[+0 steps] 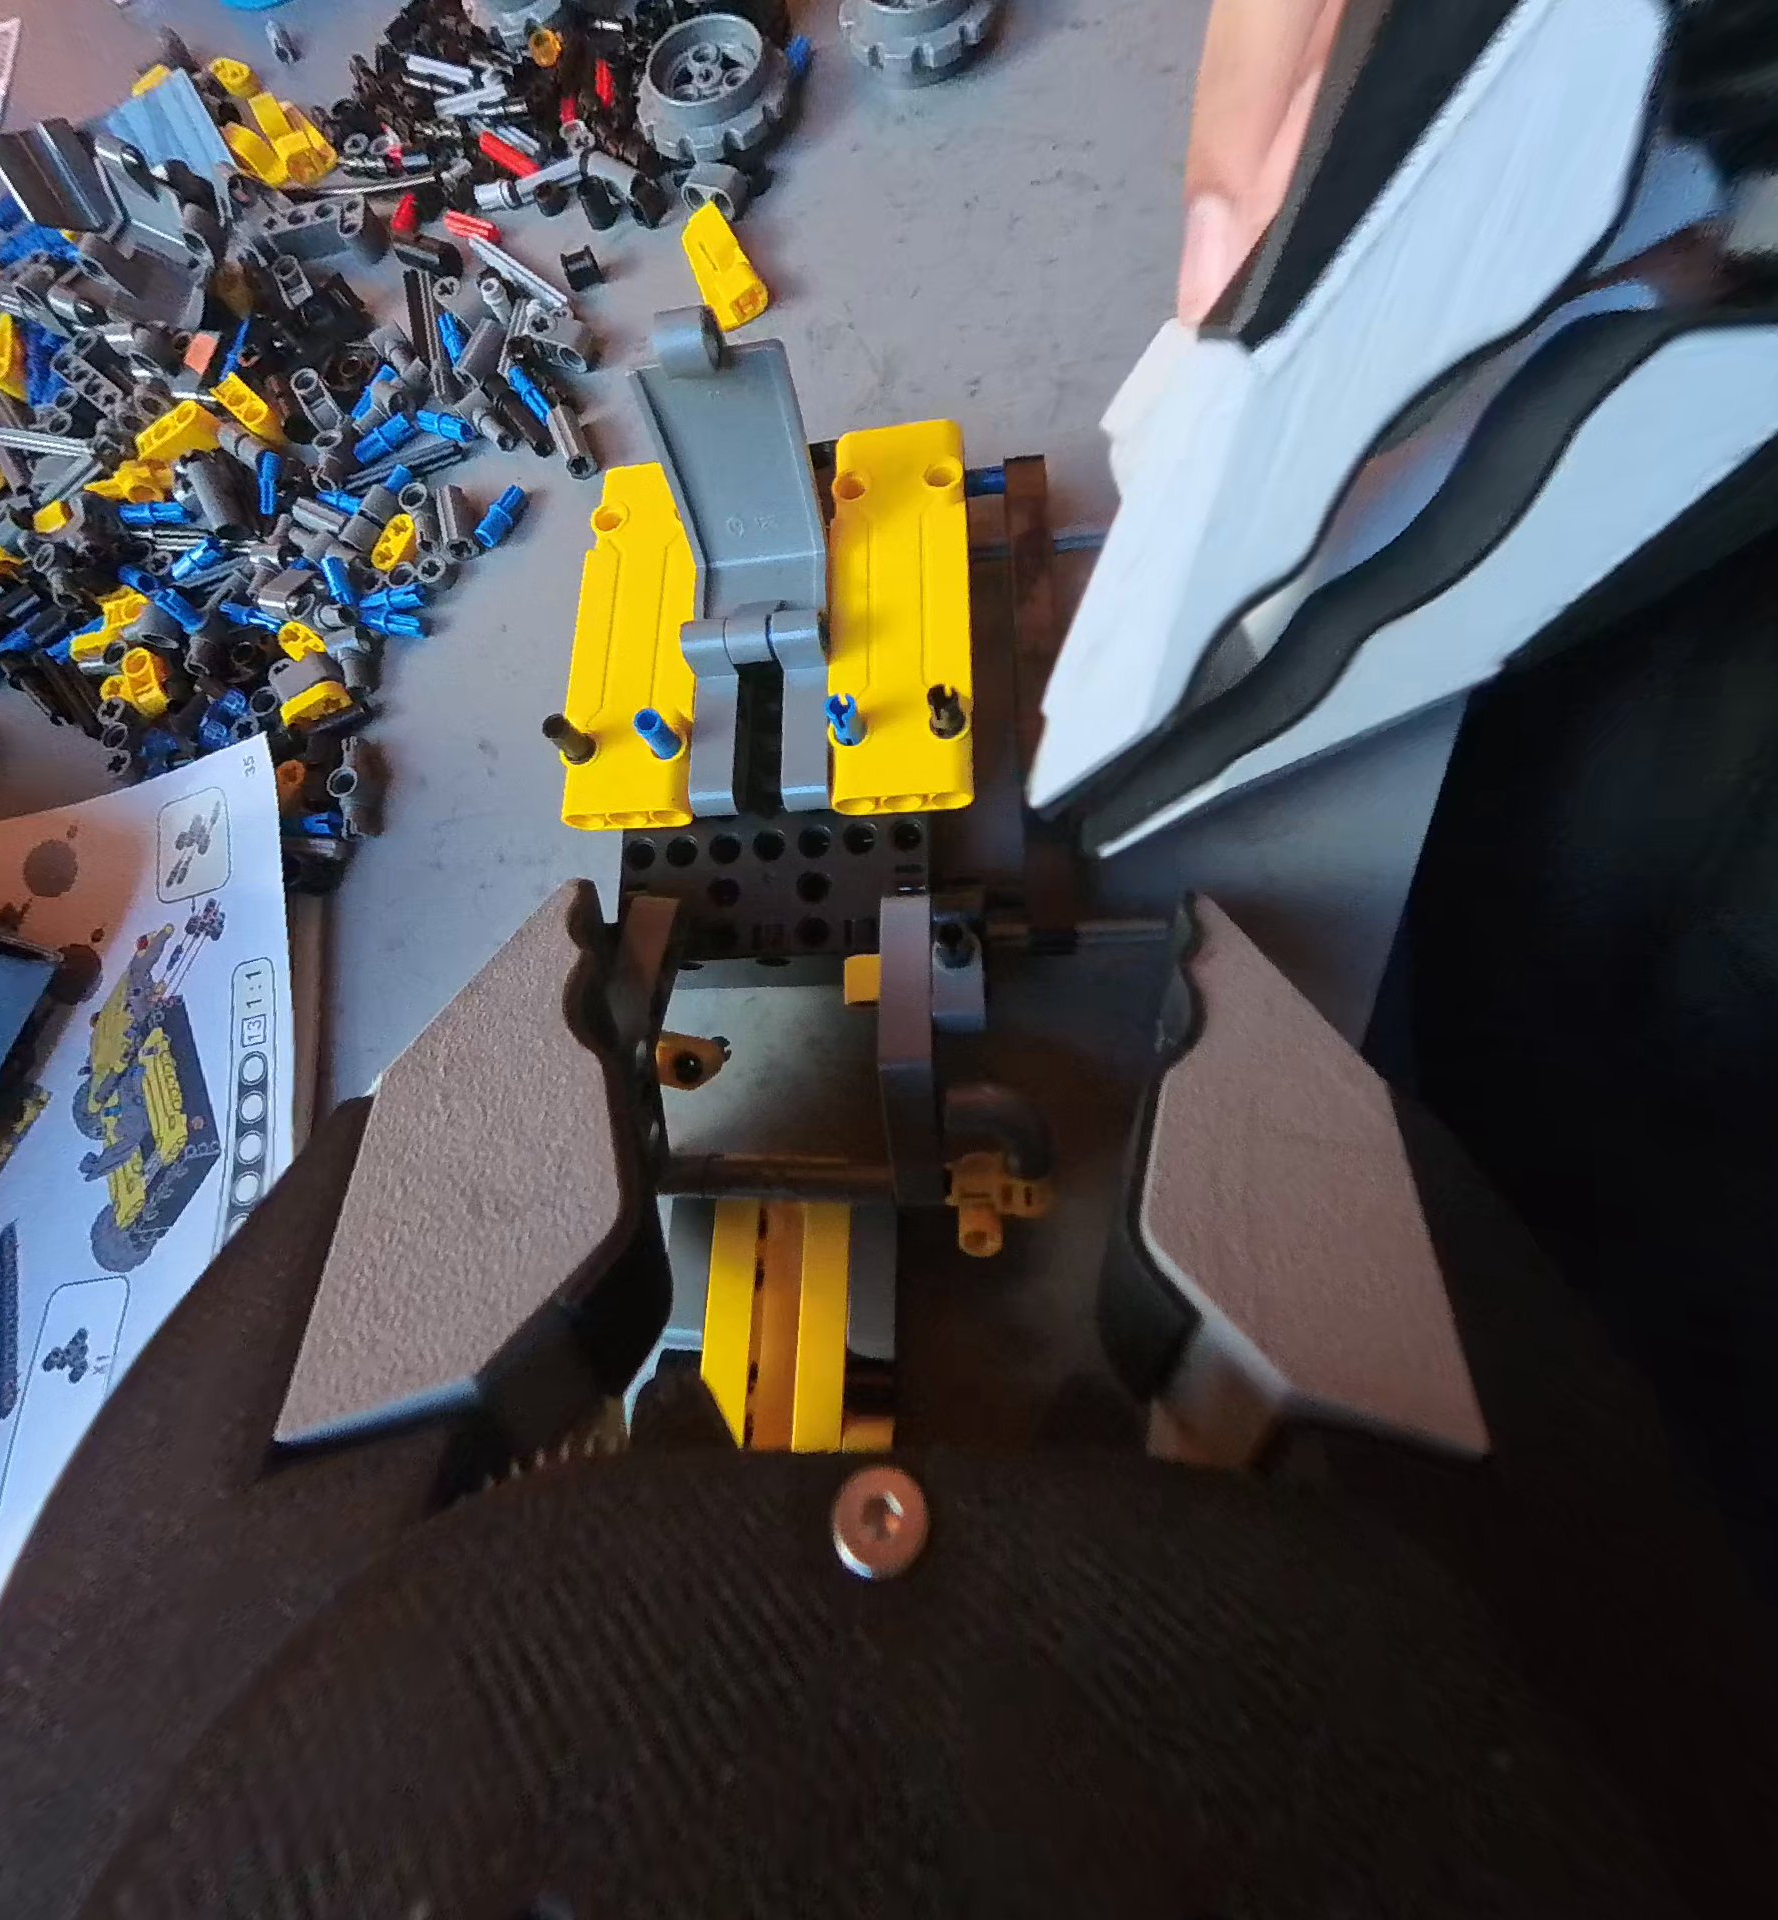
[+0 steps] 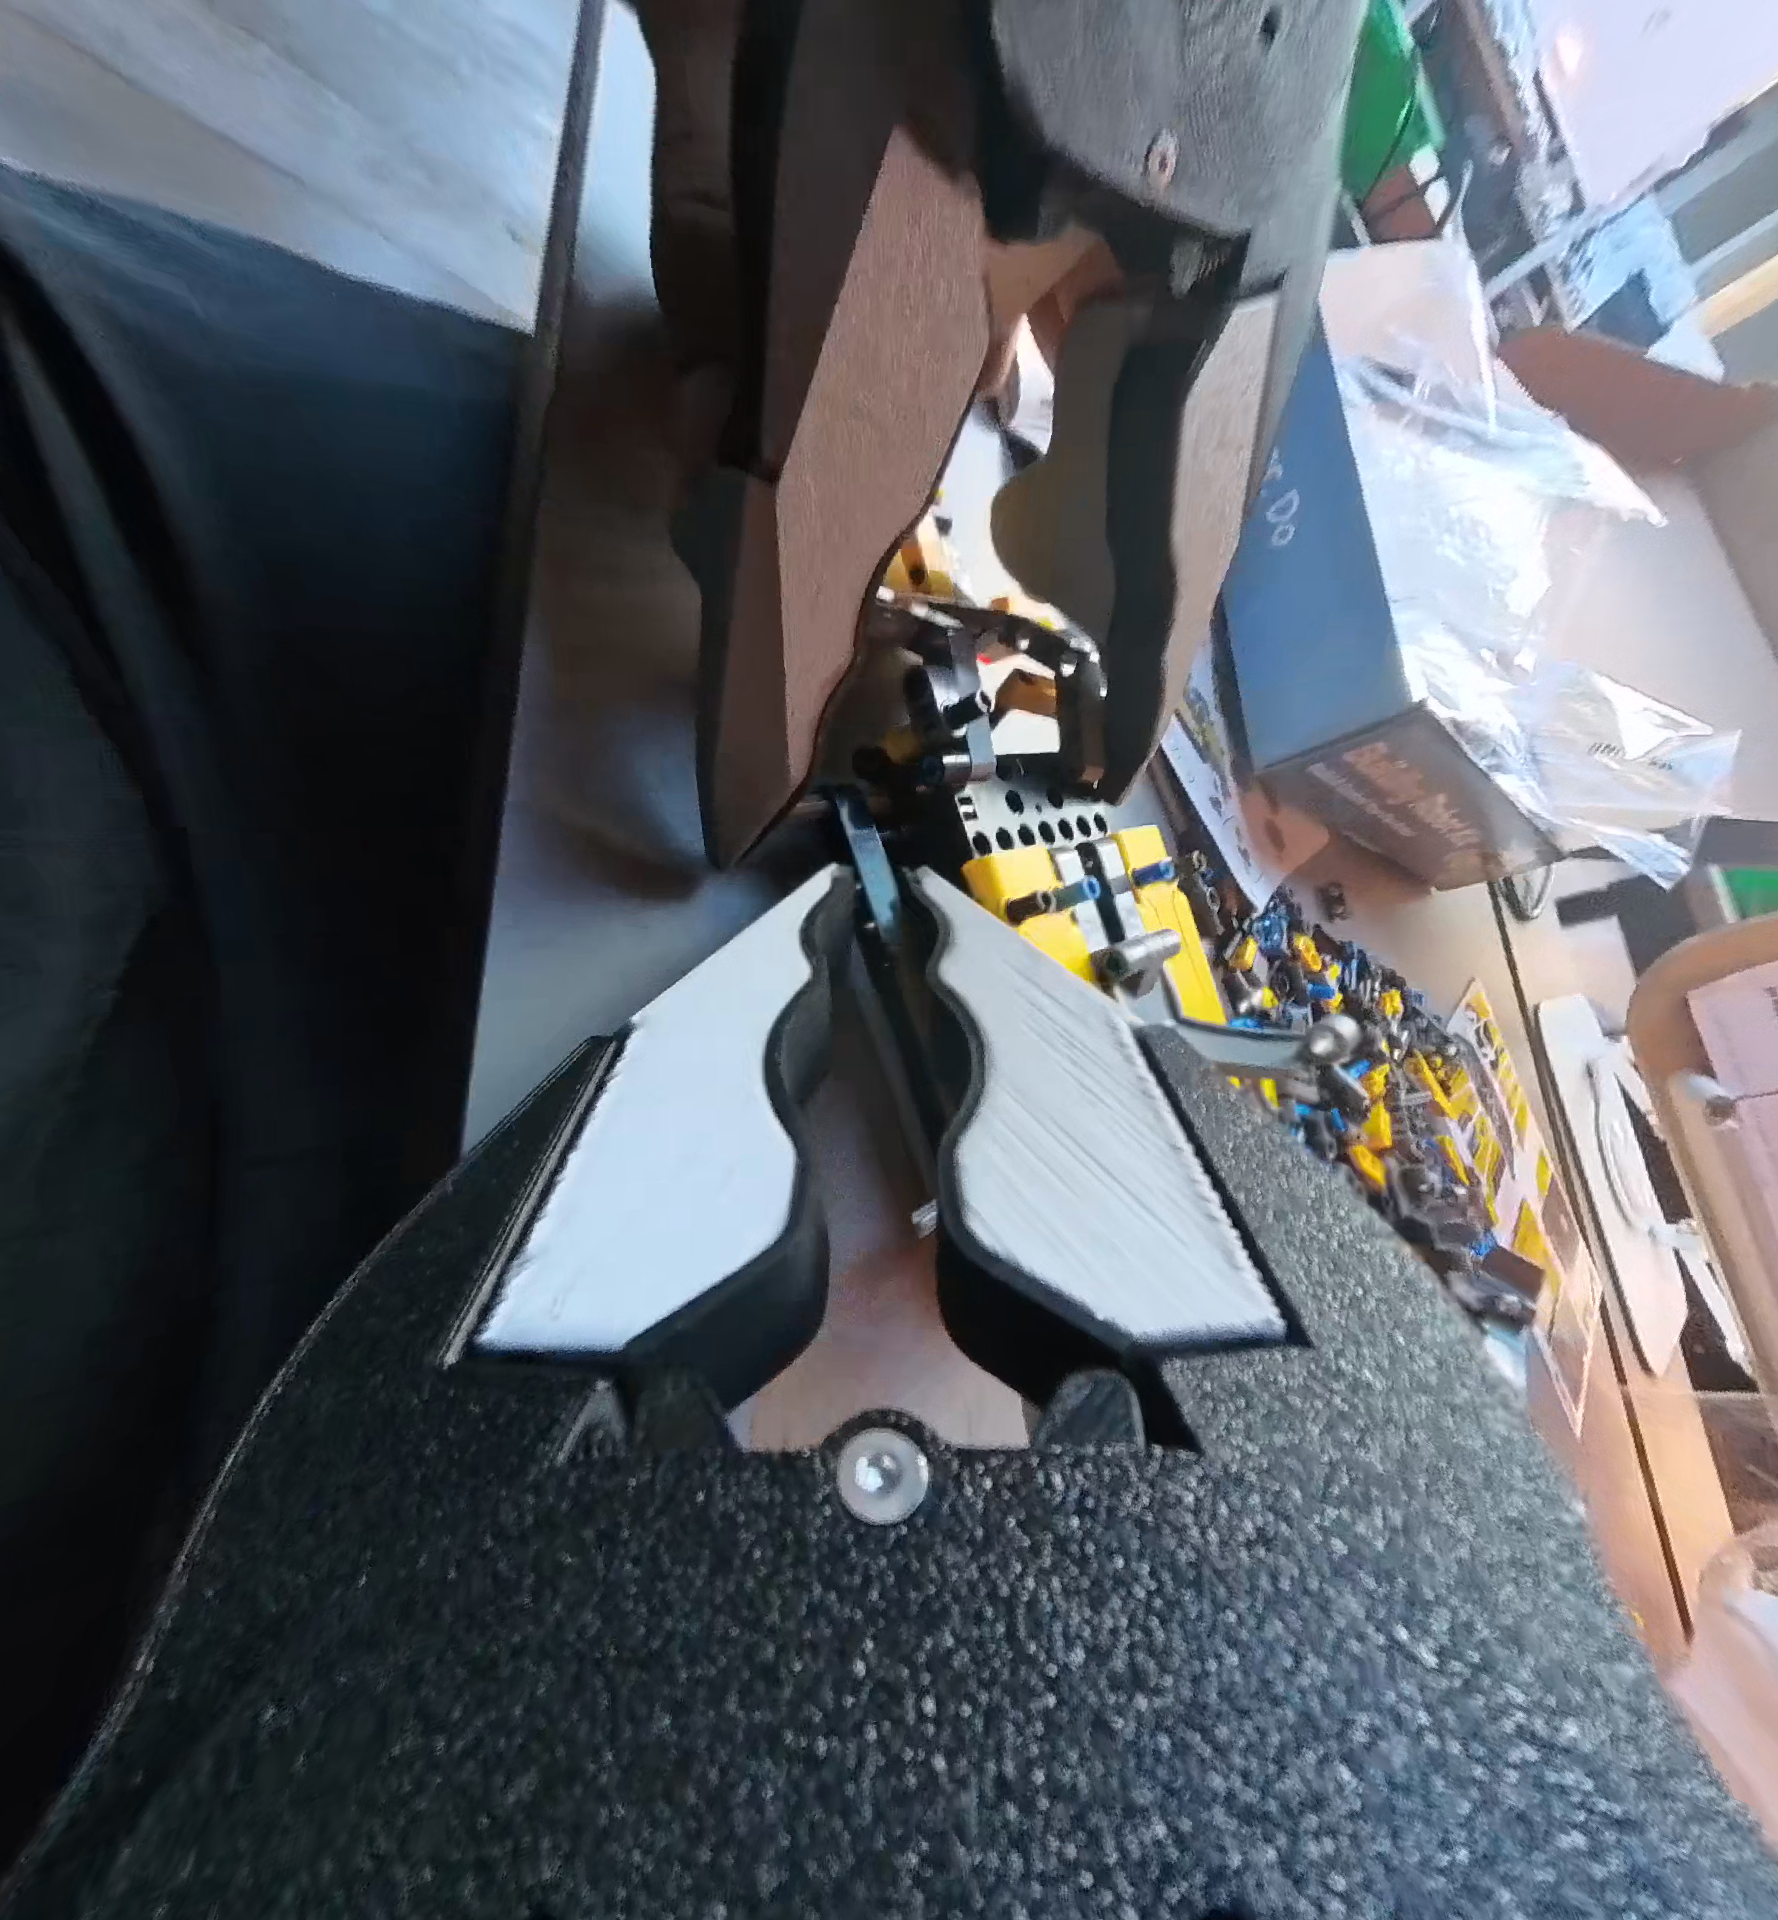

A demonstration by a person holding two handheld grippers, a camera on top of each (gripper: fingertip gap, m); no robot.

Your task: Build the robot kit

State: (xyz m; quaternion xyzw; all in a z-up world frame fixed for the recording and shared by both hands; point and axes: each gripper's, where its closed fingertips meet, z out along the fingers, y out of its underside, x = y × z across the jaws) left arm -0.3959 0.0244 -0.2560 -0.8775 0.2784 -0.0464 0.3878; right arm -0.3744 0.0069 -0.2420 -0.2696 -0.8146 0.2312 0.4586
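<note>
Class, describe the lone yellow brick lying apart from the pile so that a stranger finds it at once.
Start at the half-built model on the grey table. Just beyond its grey curved panel lies the yellow brick. Unlike the heaped loose pieces to the left, it lies alone on bare tabletop.

Left tool (image 1: 885, 914) is angling down over the desk, jaws spread wide. Right tool (image 2: 880, 883) is reaching in from its right, jaws nearly closed.

model (image 1: 760, 644) centre on tabletop (image 1: 968, 260) | loose parts pile (image 1: 220, 468) left of model | instruction sheet (image 1: 137, 1039) before pile | left tongs (image 1: 885, 935) straddle model's near end | right tongs (image 1: 1061, 821) at model's right
</note>
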